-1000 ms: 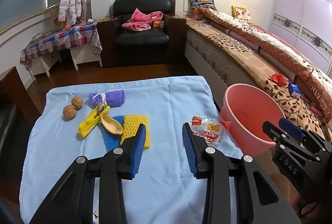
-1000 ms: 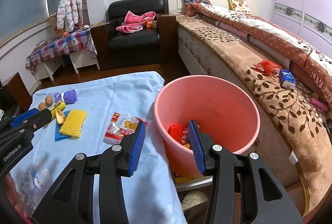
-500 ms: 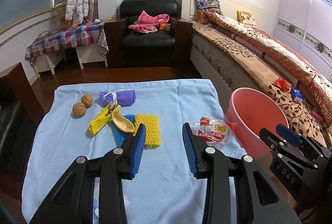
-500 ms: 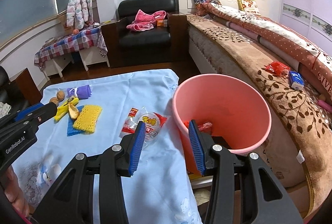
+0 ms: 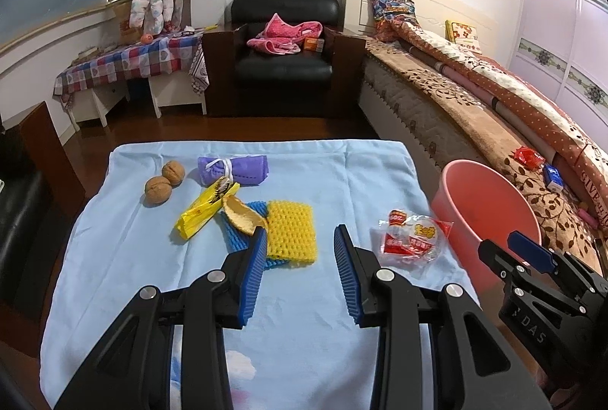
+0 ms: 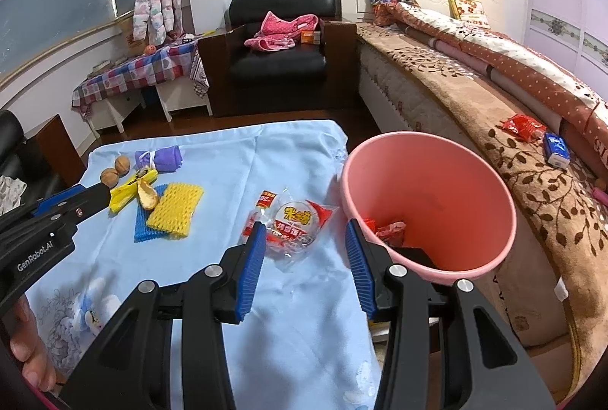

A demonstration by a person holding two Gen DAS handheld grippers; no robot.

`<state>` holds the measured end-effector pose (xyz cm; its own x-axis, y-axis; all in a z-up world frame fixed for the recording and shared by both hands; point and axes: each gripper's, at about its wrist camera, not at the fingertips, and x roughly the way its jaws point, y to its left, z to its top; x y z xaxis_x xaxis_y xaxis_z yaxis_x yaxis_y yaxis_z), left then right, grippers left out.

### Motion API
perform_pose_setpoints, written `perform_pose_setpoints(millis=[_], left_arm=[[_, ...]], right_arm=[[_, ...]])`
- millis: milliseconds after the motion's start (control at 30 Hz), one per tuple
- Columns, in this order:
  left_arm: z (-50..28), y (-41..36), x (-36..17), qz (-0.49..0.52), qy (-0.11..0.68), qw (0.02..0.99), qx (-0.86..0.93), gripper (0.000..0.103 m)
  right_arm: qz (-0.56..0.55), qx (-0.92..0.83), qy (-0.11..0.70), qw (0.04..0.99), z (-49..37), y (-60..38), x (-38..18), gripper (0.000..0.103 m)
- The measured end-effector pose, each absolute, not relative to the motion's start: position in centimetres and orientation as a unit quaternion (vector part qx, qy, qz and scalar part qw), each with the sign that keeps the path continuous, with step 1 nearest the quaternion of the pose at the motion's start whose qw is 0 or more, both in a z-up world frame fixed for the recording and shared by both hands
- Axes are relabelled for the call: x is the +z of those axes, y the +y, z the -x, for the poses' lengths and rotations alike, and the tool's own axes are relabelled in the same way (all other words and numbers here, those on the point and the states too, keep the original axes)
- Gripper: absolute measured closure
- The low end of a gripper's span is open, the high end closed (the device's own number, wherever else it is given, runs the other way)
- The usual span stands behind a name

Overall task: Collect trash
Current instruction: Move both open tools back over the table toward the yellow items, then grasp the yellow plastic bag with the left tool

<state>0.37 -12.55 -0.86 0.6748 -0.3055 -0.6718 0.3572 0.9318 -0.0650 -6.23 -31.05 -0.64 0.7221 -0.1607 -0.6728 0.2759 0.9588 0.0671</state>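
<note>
A pink bucket stands at the right edge of the blue-clothed table and holds red wrappers. It also shows in the left wrist view. A clear red-printed wrapper lies just ahead of my right gripper, which is open and empty; the wrapper also shows in the left wrist view. My left gripper is open and empty, just short of the yellow foam net, blue foam net, peel and yellow wrapper.
Two walnuts and a purple cloth roll lie at the table's far left. A bed with a red packet runs along the right. A black armchair and a checkered side table stand behind.
Both grippers have drawn back and up from the table. The right gripper has swung left from over the bucket toward the clear wrapper. Both stay open.
</note>
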Motion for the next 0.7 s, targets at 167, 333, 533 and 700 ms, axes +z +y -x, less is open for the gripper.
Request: perform_pose_setpoints(millis=[167, 333, 533, 700], left_arm=[[-1.4, -11.7, -1.9, -0.034, 0.369, 0.912, -0.175, 0.067], [-2.6, -9.3, -3.3, -0.026, 0.373, 0.912, -0.169, 0.063], [-4.1, -5.3, -5.2, -0.017, 0.377, 0.913, -0.157, 0.063], [-6.1, -2.4, -6.8, 0.005, 0.398, 0.905, -0.147, 0.063]], right_arm=[[-0.089, -0.093, 0.359, 0.924, 5.5, -30.5, -1.4, 0.059], [-0.078, -0.080, 0.362, 0.925, 4.7, -29.8, -2.1, 0.059], [-0.086, -0.032, 0.379, 0.921, 3.1, -28.7, -3.4, 0.059], [-0.086, 0.005, 0.389, 0.917, 2.0, -27.6, -4.2, 0.059]])
